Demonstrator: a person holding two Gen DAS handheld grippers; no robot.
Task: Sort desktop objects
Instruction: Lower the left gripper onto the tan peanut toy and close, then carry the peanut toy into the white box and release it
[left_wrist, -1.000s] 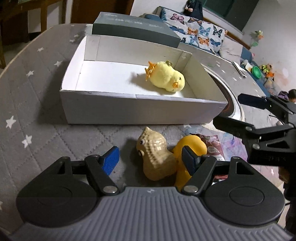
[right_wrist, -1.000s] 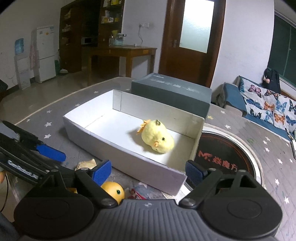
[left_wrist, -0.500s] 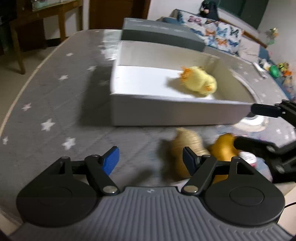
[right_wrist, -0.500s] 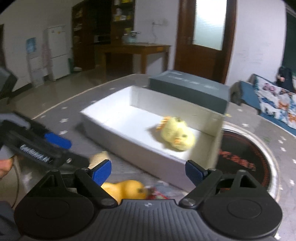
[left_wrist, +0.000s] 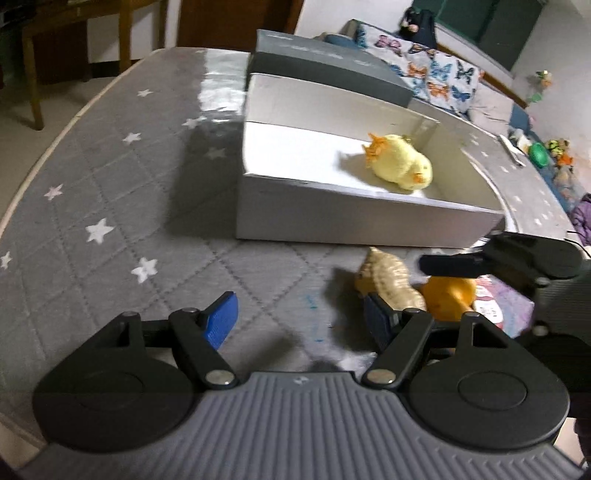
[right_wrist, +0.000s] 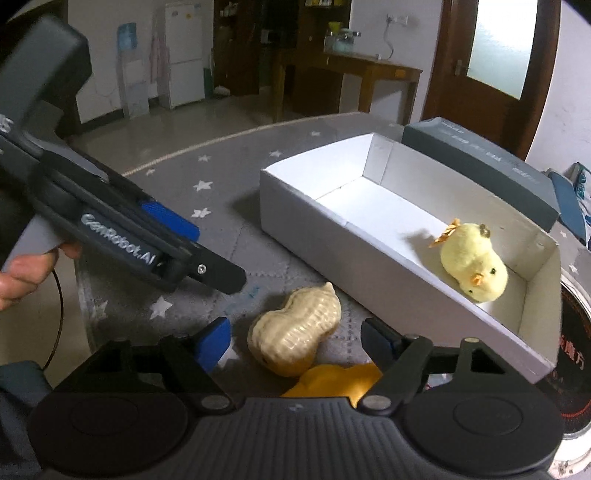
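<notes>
A white open box (left_wrist: 369, 218) (right_wrist: 295, 206) stands on the grey star-patterned table and holds a yellow plush chick (left_wrist: 400, 166) (right_wrist: 471, 264). In front of the box lie a beige peanut-shaped toy (left_wrist: 388, 280) (right_wrist: 295, 338), an orange rubber duck (left_wrist: 448, 291) (right_wrist: 332, 380) and a pink snack packet (left_wrist: 496, 306). My left gripper (left_wrist: 301, 319) is open and empty, left of the peanut toy. My right gripper (right_wrist: 295, 341) is open with the peanut toy between its fingers, not touching it.
A dark grey closed box (left_wrist: 325, 64) (right_wrist: 480, 166) lies behind the white box. A round black cooktop (right_wrist: 570, 339) is set in the table at right. A sofa with a butterfly cover (left_wrist: 436, 74) stands beyond the table.
My left gripper has drawn back to the left, away from the peanut toy. My right gripper has swung left and down, so the peanut toy now lies between its fingers.
</notes>
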